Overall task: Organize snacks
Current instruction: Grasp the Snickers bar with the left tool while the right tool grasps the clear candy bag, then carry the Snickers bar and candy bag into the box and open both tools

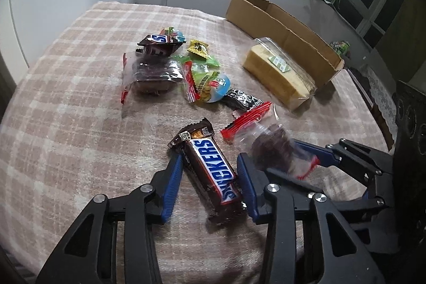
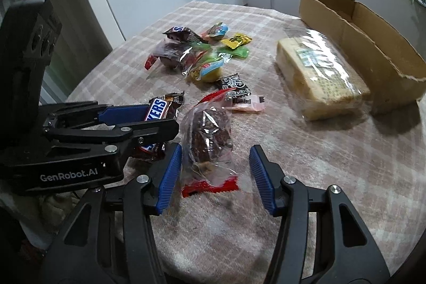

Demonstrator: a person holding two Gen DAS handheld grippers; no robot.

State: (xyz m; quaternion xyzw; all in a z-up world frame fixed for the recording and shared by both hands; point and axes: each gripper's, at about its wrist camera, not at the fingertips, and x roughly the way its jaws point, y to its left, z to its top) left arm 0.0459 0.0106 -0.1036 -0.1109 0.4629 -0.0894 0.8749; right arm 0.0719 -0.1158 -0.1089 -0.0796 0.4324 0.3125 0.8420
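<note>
A: Where does the left tool [image 1: 210, 172] stand?

B: It straddles the Snickers bar [image 1: 211, 167], which lies on the plaid-covered table [image 1: 66, 124] between its blue pads. The gap is partway open. The right pad looks to be at the wrapper's edge, the left pad stands just clear of it, so no firm grip shows.

A: And the right tool [image 2: 215, 172]?

B: Also partway open, set around a clear bag of dark chocolate pieces [image 2: 209, 140] with a red zip strip. The left pad is touching or just beside the bag; the right pad is well apart from it. The bag lies on the table, not lifted.

A: How do the two tools sit together?

B: Side by side, close. In the right wrist view the left tool comes in from the left, with the Snickers bar showing between its fingers.

A: What lies ahead of them?

B: Beyond the tips, a loose heap of small snacks [image 1: 197, 71]: another Snickers, a second bag of chocolate, green, yellow and black wrappers. Ahead and to the right lies a wrapped block of yellow cake [image 2: 316, 79], just beside an open cardboard box [image 2: 378, 52].
</note>
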